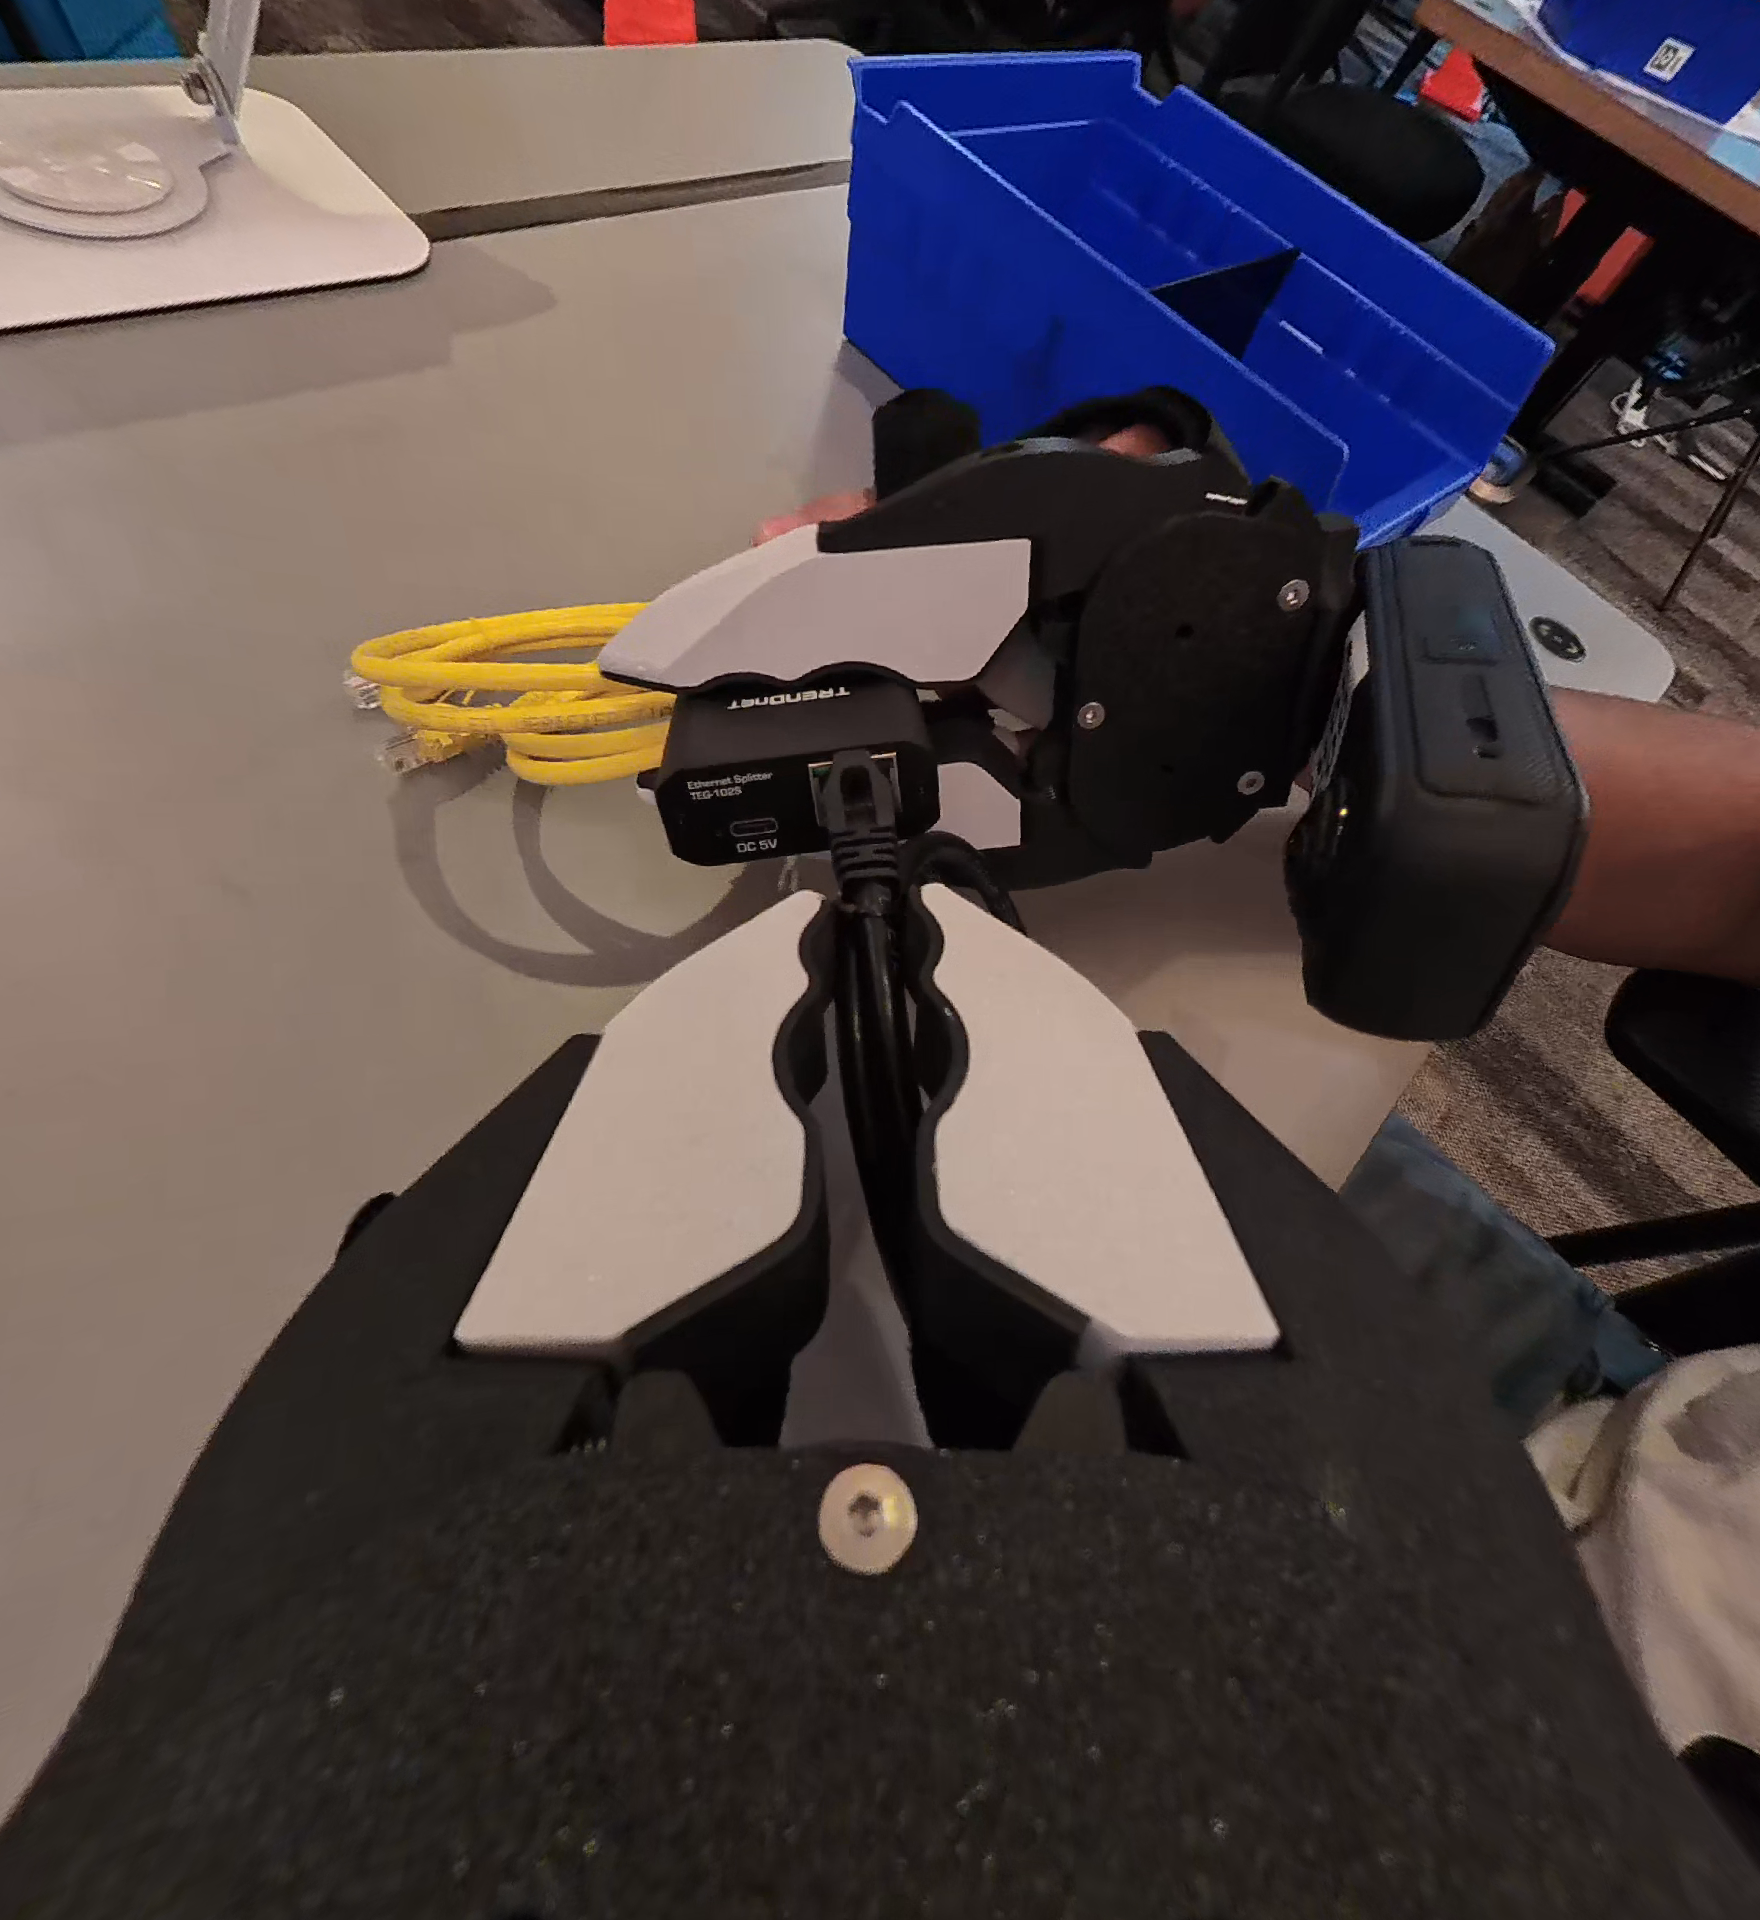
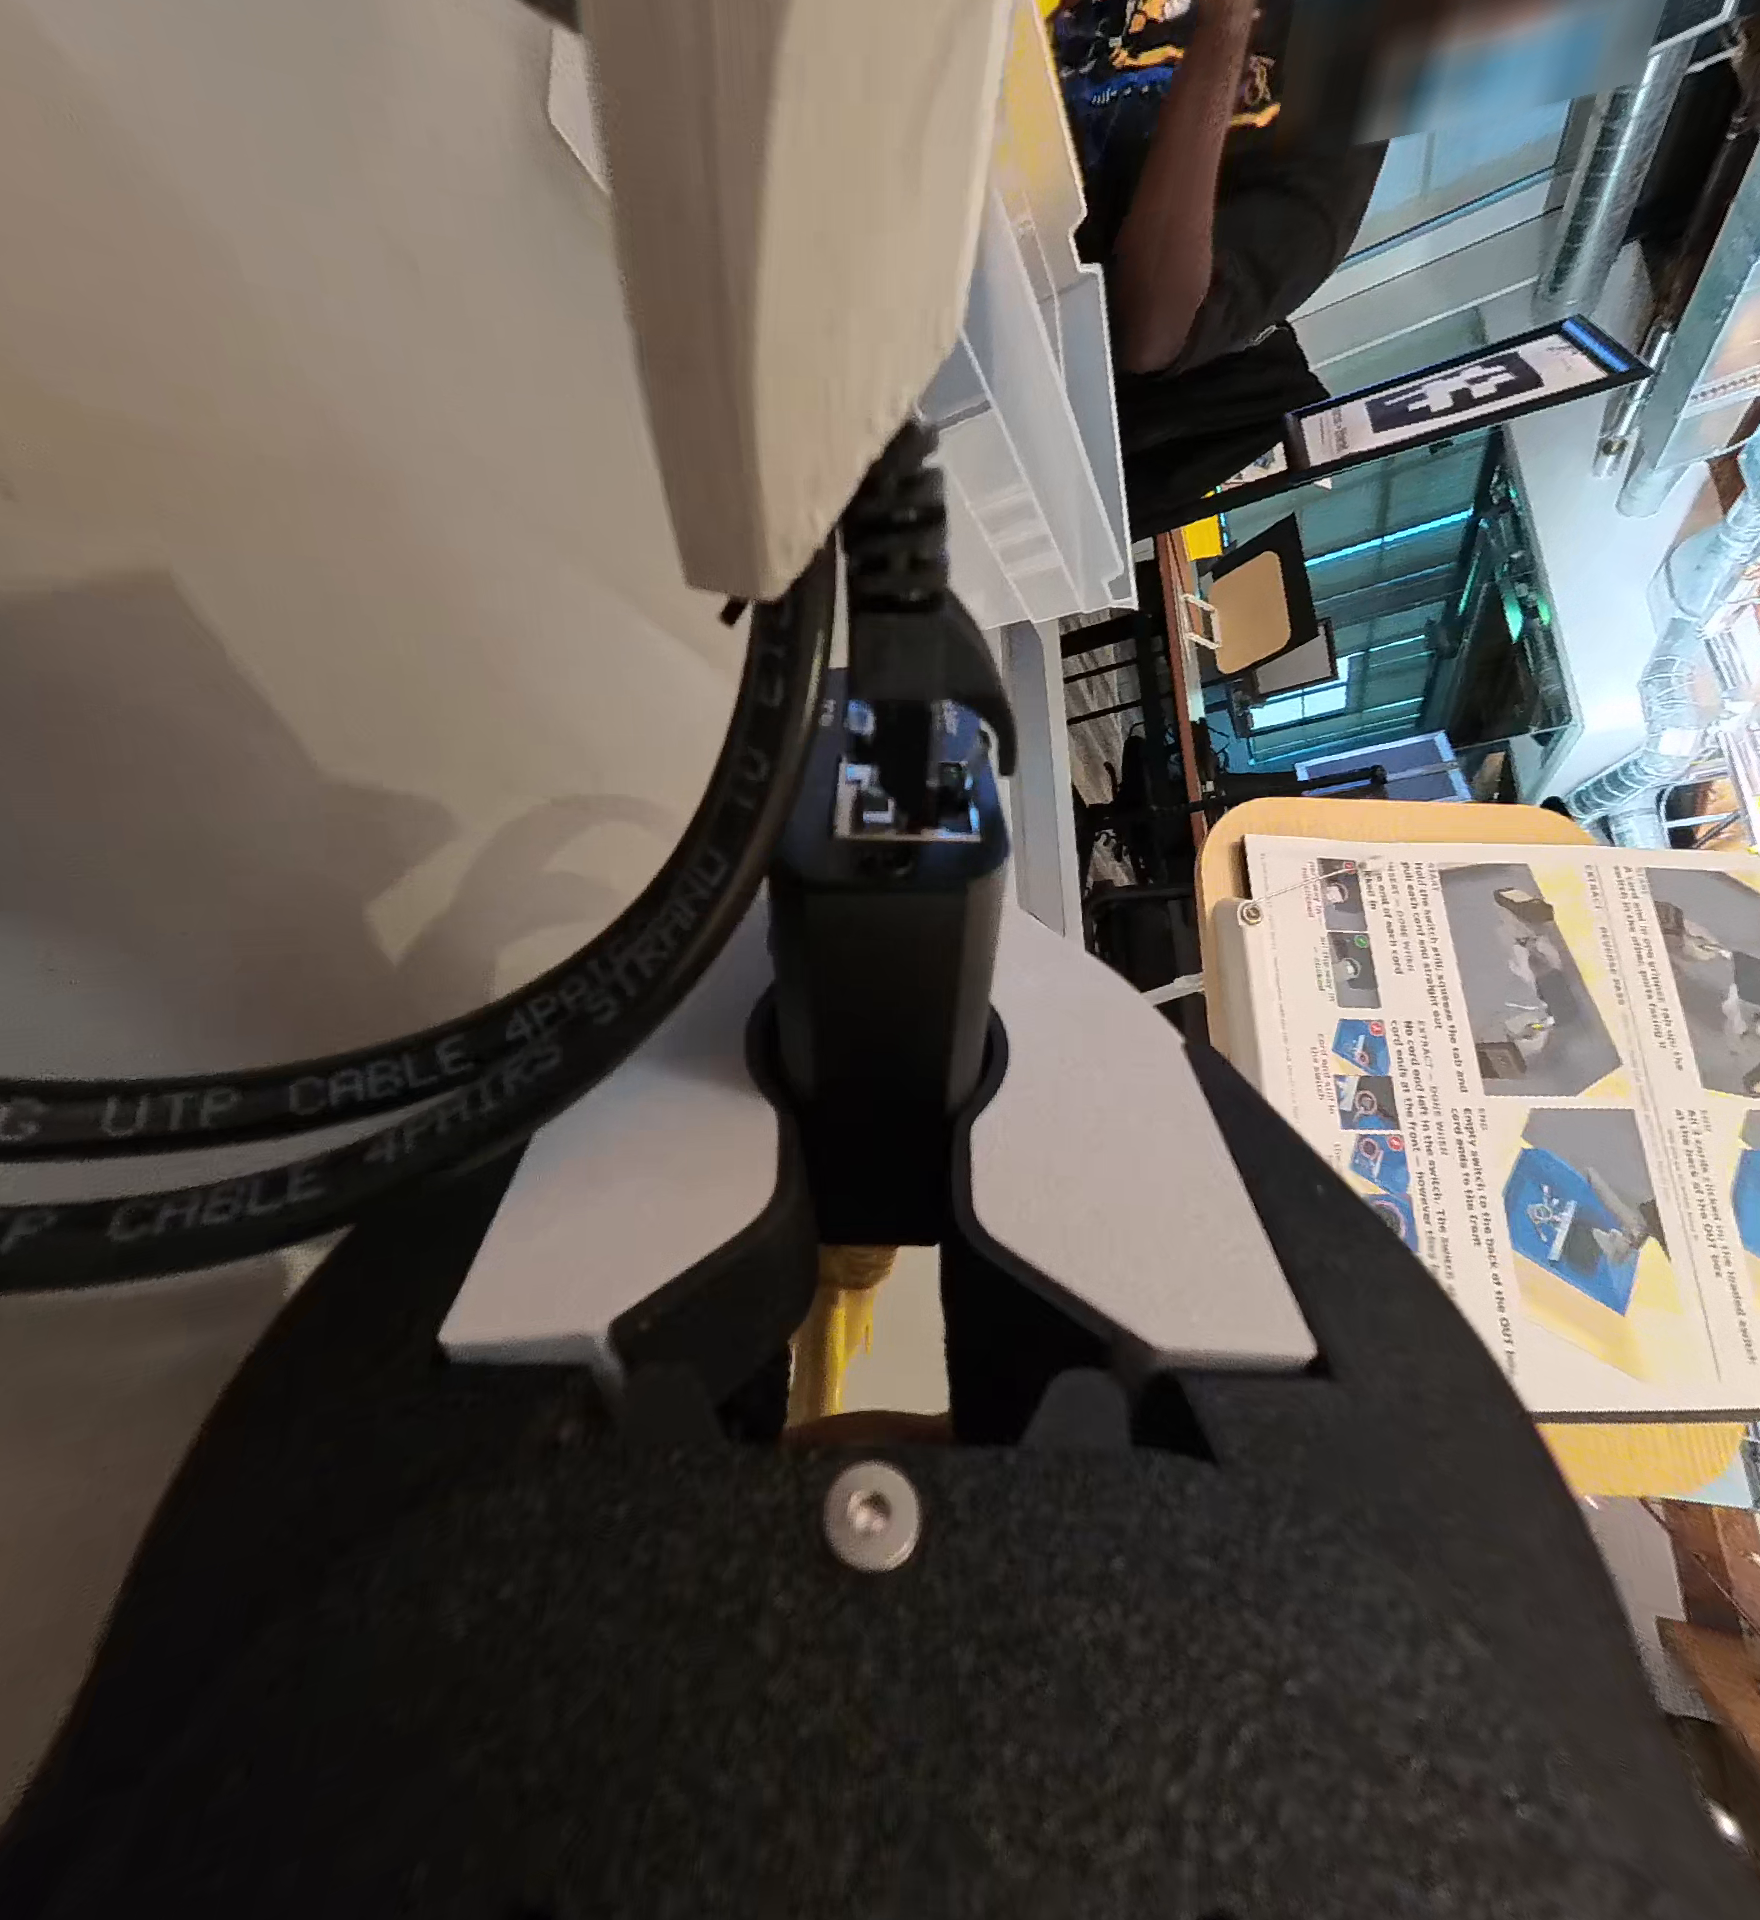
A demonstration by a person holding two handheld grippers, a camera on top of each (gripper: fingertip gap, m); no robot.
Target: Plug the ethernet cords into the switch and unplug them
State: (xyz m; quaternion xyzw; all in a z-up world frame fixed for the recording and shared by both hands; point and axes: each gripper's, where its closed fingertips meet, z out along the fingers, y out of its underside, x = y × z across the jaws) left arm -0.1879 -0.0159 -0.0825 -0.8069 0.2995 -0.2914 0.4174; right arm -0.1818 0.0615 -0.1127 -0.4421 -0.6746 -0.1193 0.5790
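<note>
Yellow cord point(image 1: 502, 691): coiled on the grey table point(image 1: 180, 831), far left, unplugged.
Switch point(image 1: 798, 774): black box, clamped between the right gripper's point(image 1: 803, 727) fingers.
Black cord point(image 1: 871, 997): plug seated in the switch's port; pinched by the nearly closed left gripper point(image 1: 871, 914).
Blue bin point(image 1: 1115, 270): far right.

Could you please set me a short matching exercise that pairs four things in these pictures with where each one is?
Things:
1. black cord
2. switch
3. yellow cord
4. blue bin

Places:
A. coiled on the table
B. between the right gripper's fingers
C. plugged into the switch, clamped by the left gripper
D. standing at the far side of the table

Pairs: 1-C, 2-B, 3-A, 4-D
</note>
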